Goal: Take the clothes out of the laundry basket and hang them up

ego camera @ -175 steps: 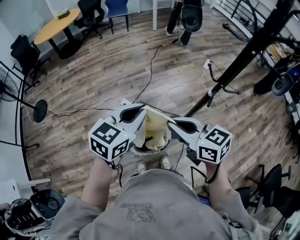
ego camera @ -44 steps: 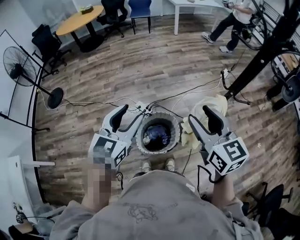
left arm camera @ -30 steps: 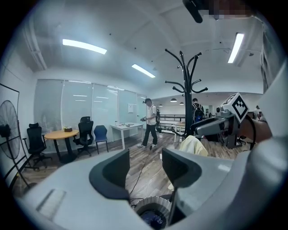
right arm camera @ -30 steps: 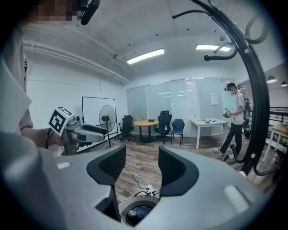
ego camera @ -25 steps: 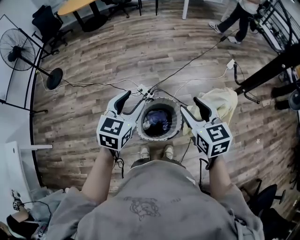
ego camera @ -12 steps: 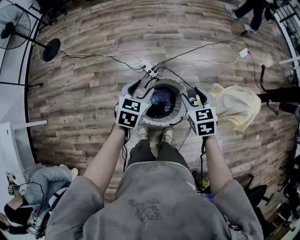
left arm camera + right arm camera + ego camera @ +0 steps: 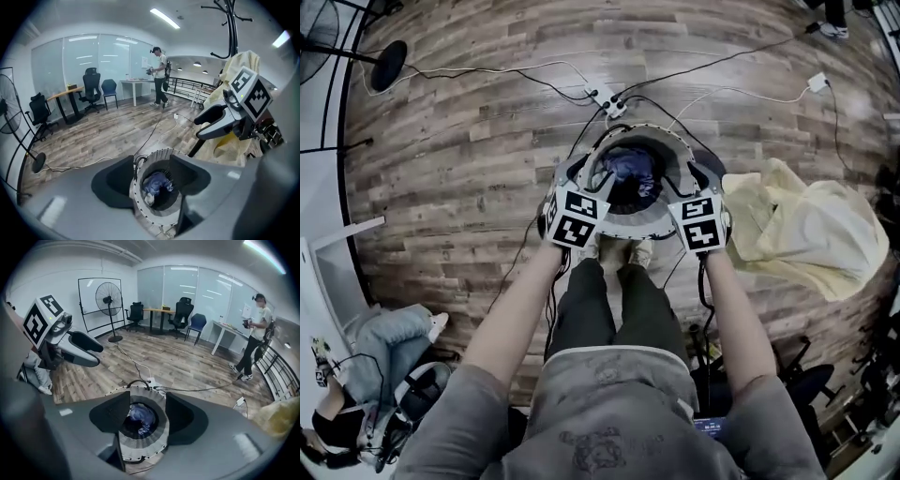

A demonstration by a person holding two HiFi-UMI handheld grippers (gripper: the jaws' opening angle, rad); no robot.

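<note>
Both of my tongs are over the laundry basket [image 7: 143, 444], which stands on the wooden floor [image 7: 469, 141] just ahead of my shoes [image 7: 619, 251]. My left tongs [image 7: 153, 176] hover at the basket's left rim with the jaws apart, gripping nothing. All I see between them is the basket's open mouth. My right tongs [image 7: 147, 410] hover at the right rim and are spread wide too, with no cloth in their pads.

Down at the bottom of the basket sits a crumpled blue garment [image 7: 628, 165], with a bit of white beside it, untouched by either pair. A pale yellow garment [image 7: 806, 230] is draped on the black coat stand [image 7: 229, 18] off to my right. A white power strip [image 7: 605, 97] lies on the floor beyond the basket, its cables trailing away.
</note>
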